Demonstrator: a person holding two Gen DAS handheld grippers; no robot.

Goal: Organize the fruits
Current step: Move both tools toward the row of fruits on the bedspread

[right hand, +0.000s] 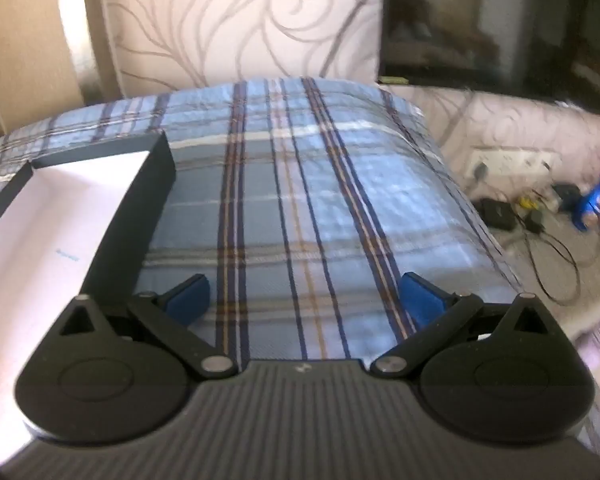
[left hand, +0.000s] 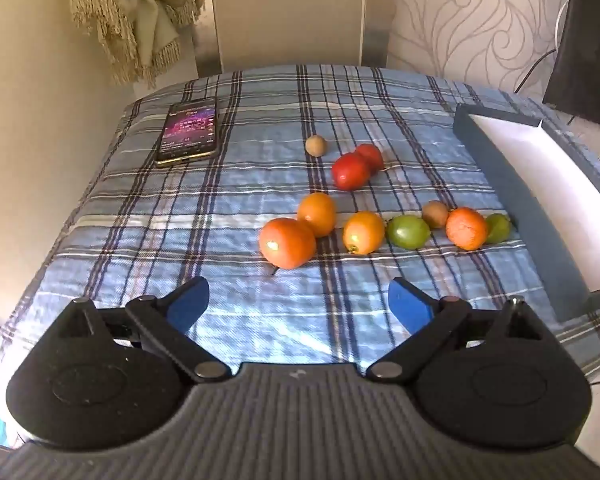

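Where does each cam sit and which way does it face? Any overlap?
Left wrist: on the left gripper, angled down at the fruits and phone; open blue fingers show.
Right wrist: on the right gripper, angled down at bare cloth; open fingers show.
Shared: plaid cloth, empty box.

1. A home, a lived-in room: swirl-patterned wallpaper (left hand: 480, 20) and a fringed cloth (left hand: 136, 12) hanging on the wall.
2. A plaid cloth (left hand: 240, 208) covers the surface; a phone (left hand: 188, 132) lies there.
3. Chargers and cables (right hand: 540, 224) trail about.
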